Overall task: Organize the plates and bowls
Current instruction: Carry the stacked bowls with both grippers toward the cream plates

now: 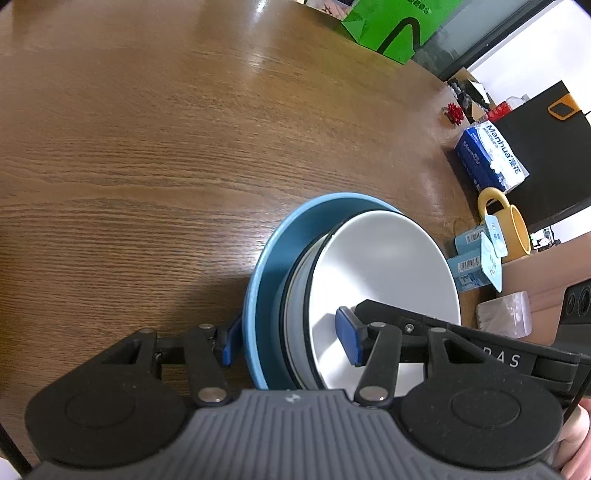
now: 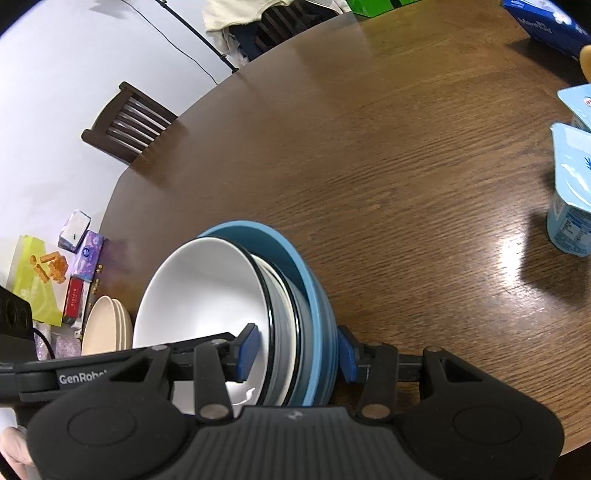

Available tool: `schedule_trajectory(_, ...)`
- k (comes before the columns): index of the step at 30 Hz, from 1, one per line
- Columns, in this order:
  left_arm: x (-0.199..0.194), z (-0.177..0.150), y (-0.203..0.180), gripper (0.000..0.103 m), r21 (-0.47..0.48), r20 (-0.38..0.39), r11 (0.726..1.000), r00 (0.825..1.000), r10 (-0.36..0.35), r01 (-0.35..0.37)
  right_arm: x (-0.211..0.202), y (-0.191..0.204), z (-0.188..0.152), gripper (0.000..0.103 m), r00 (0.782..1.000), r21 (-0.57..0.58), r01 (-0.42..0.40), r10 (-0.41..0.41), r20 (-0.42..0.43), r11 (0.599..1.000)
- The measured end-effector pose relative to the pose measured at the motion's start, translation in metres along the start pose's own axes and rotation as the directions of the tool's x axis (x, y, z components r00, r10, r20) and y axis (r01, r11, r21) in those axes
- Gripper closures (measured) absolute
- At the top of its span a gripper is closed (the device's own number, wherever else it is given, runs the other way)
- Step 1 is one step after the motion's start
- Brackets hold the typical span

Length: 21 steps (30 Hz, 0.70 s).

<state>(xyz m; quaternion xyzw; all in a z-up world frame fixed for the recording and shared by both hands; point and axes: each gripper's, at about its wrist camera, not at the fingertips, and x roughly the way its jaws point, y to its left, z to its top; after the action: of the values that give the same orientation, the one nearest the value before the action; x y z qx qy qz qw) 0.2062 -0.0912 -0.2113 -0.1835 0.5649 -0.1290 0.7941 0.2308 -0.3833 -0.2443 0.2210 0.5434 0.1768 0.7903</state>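
Note:
A stack of dishes stands on edge between both grippers: a blue plate [image 1: 266, 280] on the outside, grey and dark-rimmed plates inside it, and a white bowl [image 1: 388, 273] nested on top. My left gripper [image 1: 291, 341] is shut on the stack, one pad under the blue plate, the other inside the bowl. In the right wrist view my right gripper [image 2: 297, 352] is shut on the same stack, with the blue plate [image 2: 314, 295] at the right pad and the white bowl [image 2: 199, 291] at the left pad. The stack is held tilted above the wooden table [image 1: 147, 166].
A yellow mug [image 1: 506, 221], yogurt cups [image 1: 476, 258], a blue tissue box [image 1: 491, 155] and a green bag [image 1: 391, 26] lie at the table's far right. In the right wrist view, beige bowls [image 2: 107, 325], snack boxes [image 2: 74, 258] and a chair [image 2: 125, 122] stand left of the table [image 2: 369, 166].

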Motion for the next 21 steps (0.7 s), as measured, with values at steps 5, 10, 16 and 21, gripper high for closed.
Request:
schedule_trajectory(5,-0.009,0.001,0.006,0.051,-0.008,0.012,1.000,1.000,0.005,-0.005,0.001,0.011,0.001,0.058,1.000,-0.013,-0.008,0.008,0.000,1.000)
schedule_trajectory(10,-0.019,0.002,0.013,0.051,-0.016,0.028,1.000,1.000,0.010,-0.009,0.002,0.024,0.003,0.058,1.000,-0.028,-0.015,0.015,0.000,1.000)
schedule_trajectory(16,-0.029,0.001,0.019,0.051,-0.031,0.045,0.999,0.999,0.017,-0.015,0.004,0.037,0.005,0.058,1.000,-0.049,-0.026,0.026,-0.002,0.998)
schedule_trajectory(21,-0.037,0.000,0.026,0.051,-0.039,0.058,0.999,0.998,0.020,-0.018,0.004,0.048,0.004,0.058,0.999,-0.064,-0.032,0.032,-0.005,0.997)
